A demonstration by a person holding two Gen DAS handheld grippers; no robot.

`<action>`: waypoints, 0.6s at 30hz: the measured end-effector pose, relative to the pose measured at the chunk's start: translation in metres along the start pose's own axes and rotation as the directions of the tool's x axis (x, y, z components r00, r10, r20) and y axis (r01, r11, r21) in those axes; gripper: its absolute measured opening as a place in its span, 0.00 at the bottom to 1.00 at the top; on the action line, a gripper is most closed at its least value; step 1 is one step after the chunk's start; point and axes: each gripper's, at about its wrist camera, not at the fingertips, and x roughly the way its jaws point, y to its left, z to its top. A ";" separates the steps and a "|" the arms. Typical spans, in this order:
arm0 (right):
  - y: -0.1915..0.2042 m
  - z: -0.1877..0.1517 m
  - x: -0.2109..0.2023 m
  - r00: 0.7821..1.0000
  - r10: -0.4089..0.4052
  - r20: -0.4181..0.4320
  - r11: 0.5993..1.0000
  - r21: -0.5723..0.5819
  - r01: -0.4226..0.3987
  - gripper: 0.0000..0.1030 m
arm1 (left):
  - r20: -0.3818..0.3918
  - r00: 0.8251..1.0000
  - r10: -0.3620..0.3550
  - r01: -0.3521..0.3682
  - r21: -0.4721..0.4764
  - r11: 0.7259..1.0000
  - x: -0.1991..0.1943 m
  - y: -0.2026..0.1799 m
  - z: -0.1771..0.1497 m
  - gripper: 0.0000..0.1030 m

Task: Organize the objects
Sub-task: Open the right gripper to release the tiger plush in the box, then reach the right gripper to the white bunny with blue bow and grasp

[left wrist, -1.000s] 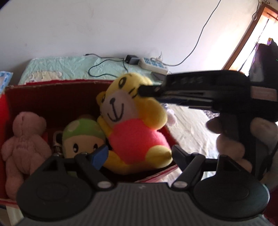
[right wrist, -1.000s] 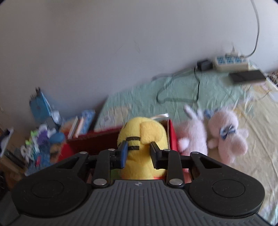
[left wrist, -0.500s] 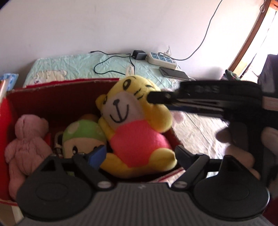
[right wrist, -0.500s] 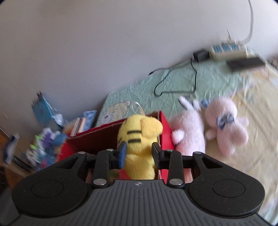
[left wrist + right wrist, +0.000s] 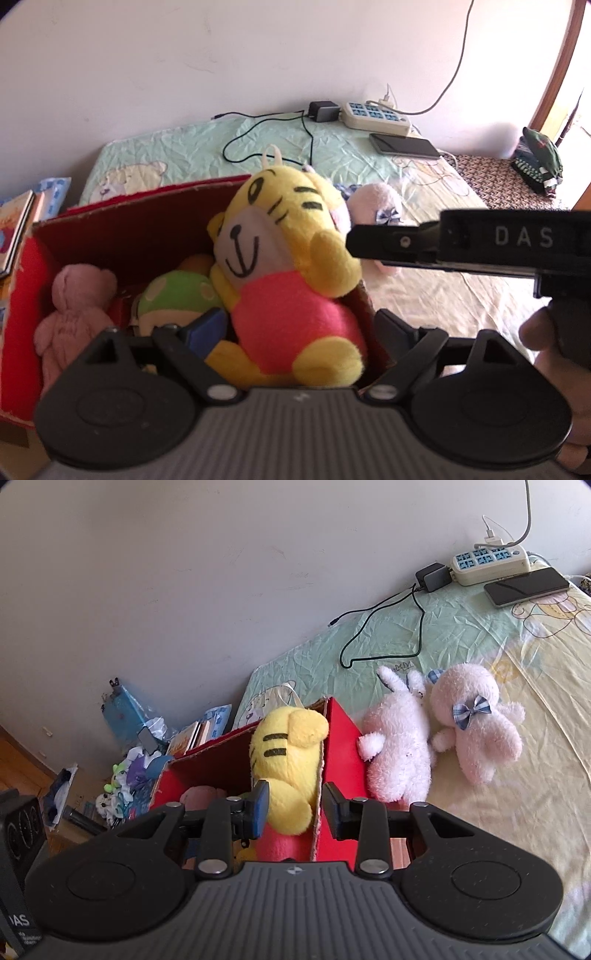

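Observation:
A yellow tiger plush in a pink shirt point(image 5: 284, 273) sits in the right end of the red cardboard box point(image 5: 122, 236), leaning on its right wall. It also shows from behind in the right wrist view point(image 5: 286, 760). A pink teddy bear point(image 5: 72, 314) and a green mushroom plush point(image 5: 173, 299) lie in the box beside it. My left gripper point(image 5: 299, 328) is open, low in front of the tiger. My right gripper point(image 5: 295, 806) is open and drawn back just behind the tiger; it shows from the side in the left wrist view point(image 5: 354, 240).
A white rabbit plush point(image 5: 400, 749) and a pink plush with a blue bow point(image 5: 476, 720) lie on the bed right of the red box point(image 5: 341, 738). A power strip point(image 5: 491, 563), a phone point(image 5: 526, 587) and a black cable point(image 5: 380, 627) lie near the wall. Books and clutter point(image 5: 140, 771) sit left of the bed.
My right gripper has opened, let go of the tiger's head and pulled back to the right. The tiger now rests in the box. My left gripper has risen a little.

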 end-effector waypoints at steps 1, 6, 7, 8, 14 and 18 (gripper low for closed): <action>-0.001 0.000 -0.002 1.000 0.003 -0.002 1.000 -0.006 -0.003 0.35 | -0.002 1.000 0.007 -0.007 -0.004 1.000 0.000 -0.002 0.000 0.85; -0.010 -0.002 -0.010 1.000 0.005 -0.012 0.999 -0.035 -0.006 0.35 | 0.011 0.999 0.053 -0.053 0.001 0.999 -0.004 -0.014 0.000 0.85; -0.013 -0.002 -0.012 1.000 0.004 -0.013 0.999 -0.039 -0.004 0.35 | 0.016 0.998 0.062 -0.062 0.005 0.998 -0.006 -0.017 0.000 0.85; -0.016 -0.003 -0.015 1.000 0.002 -0.013 0.999 -0.042 -0.003 0.35 | 0.021 0.997 0.068 -0.068 0.009 0.998 -0.008 -0.019 0.000 0.84; -0.043 -0.002 -0.032 1.000 -0.030 0.002 0.999 -0.025 0.030 0.35 | 0.055 0.993 0.103 -0.105 0.039 0.994 -0.021 -0.039 0.003 0.80; -0.072 0.003 -0.043 0.998 -0.064 0.009 0.998 0.023 0.063 0.35 | 0.073 0.995 0.067 -0.069 0.028 0.997 -0.027 -0.052 0.010 0.77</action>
